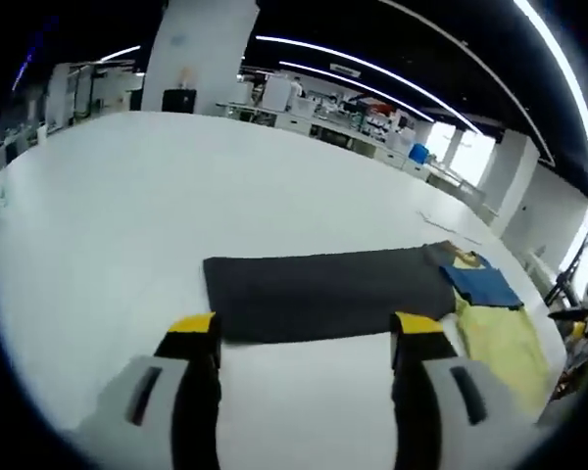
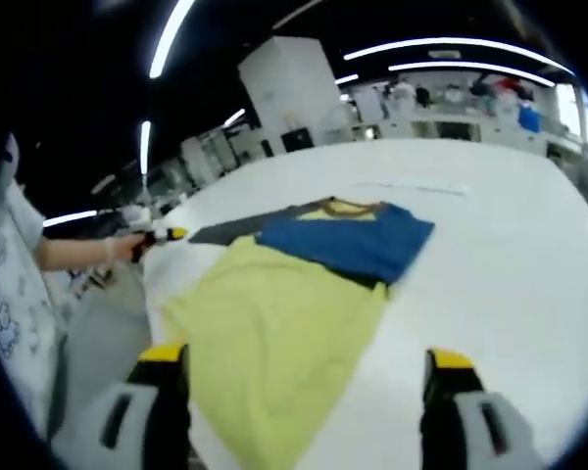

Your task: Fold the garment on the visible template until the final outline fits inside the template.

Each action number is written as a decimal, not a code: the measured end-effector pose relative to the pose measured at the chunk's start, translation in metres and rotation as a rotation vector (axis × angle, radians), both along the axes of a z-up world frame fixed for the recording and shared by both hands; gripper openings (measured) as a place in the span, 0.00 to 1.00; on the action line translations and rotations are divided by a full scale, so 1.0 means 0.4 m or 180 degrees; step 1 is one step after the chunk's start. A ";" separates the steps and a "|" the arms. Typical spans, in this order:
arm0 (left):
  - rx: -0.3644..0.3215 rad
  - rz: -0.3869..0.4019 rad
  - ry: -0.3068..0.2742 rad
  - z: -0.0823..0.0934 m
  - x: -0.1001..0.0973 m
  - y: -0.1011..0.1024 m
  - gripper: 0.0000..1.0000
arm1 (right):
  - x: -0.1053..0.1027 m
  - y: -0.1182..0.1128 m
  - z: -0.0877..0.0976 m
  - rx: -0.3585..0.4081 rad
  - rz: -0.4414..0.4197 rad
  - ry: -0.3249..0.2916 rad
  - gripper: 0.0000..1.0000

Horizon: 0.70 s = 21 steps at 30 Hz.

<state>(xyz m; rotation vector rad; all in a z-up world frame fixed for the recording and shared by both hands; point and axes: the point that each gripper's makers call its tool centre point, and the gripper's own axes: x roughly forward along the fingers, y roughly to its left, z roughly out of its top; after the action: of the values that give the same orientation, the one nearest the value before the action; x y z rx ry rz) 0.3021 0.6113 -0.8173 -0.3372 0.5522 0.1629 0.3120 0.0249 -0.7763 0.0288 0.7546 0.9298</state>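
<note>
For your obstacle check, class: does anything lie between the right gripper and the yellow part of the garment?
Nothing visible does. The right gripper stands open just above the garment, with bare white table beside it.

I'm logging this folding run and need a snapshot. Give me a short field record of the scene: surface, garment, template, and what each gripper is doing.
surface: large white table
garment: multi-colour top, yellow panel, blue panel, dark grey part, lying flat
template: cannot tell; no outline can be made out
left gripper: open, empty, just short of the near edge of the dark grey part
right gripper: open, empty, over the yellow panel
person: hand at the far left, holding the left gripper
fold state: not yet folded compactly
</note>
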 end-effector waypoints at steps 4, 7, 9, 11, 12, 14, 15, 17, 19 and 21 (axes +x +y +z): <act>-0.0030 0.0113 0.0051 -0.026 -0.006 0.021 0.65 | -0.008 -0.004 -0.008 0.0007 -0.0019 0.0044 0.99; -0.0107 0.0210 0.0034 -0.036 -0.006 0.027 0.57 | -0.014 -0.010 -0.011 -0.0001 -0.0023 0.0069 0.99; -0.0104 0.0232 0.0033 -0.035 -0.007 0.024 0.51 | -0.016 -0.012 -0.011 -0.0003 -0.0033 0.0081 0.99; -0.0061 0.0262 0.0012 -0.035 -0.006 0.028 0.46 | -0.015 -0.018 -0.012 0.0004 -0.0062 0.0088 0.99; -0.0071 0.0313 0.0017 -0.038 -0.005 0.033 0.44 | -0.014 -0.022 -0.013 0.0006 -0.0078 0.0096 0.99; -0.0100 0.0433 0.0040 -0.036 -0.002 0.038 0.36 | -0.014 -0.028 -0.015 0.0008 -0.0097 0.0113 0.99; -0.0115 0.0463 0.0052 -0.038 -0.003 0.038 0.32 | -0.014 -0.030 -0.016 0.0004 -0.0103 0.0122 0.99; -0.0121 0.0538 0.0081 -0.043 -0.008 0.040 0.23 | -0.014 -0.033 -0.019 0.0002 -0.0109 0.0120 0.99; -0.0105 0.0655 0.0085 -0.045 -0.012 0.052 0.18 | -0.017 -0.031 -0.022 0.0000 -0.0114 0.0135 0.99; -0.0142 0.0745 0.0091 -0.047 -0.014 0.055 0.13 | -0.020 -0.027 -0.025 -0.0015 -0.0101 0.0139 0.99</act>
<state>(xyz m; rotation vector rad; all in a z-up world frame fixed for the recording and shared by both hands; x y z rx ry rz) 0.2963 0.6335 -0.8360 -0.4434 0.5445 0.3822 0.3038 0.0140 -0.7861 0.0568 0.7947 0.8997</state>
